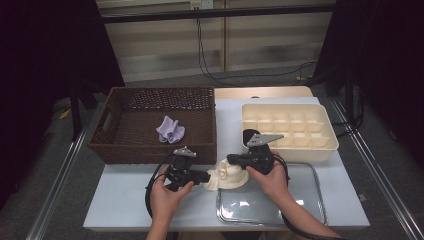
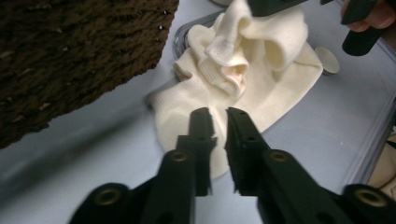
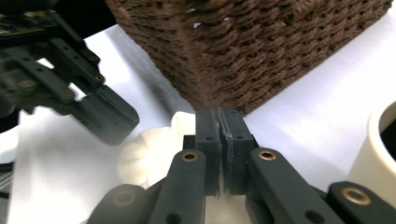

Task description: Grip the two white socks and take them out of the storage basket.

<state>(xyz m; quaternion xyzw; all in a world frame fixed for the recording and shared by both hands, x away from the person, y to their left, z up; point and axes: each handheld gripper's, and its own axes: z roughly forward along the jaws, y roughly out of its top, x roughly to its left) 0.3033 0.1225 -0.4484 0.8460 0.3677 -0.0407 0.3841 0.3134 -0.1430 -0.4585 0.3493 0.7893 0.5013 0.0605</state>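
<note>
Now cream sock lies lower centre on worktop, between both tools. Right tool clamps sock's upper fold; left tool narrow gap, nothing pinched, sock edge just ahead.

Wicker basket walls off cloth's far side.

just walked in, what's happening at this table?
A person with a gripper in each hand is working a cream cloth lying on the table in front of the wicker basket, partly over the metal tray. The right gripper is shut on the cloth's top, lifting a fold. The left gripper sits at its near edge, jaws slightly apart, not gripping. A purple cloth lies in the basket.
</note>
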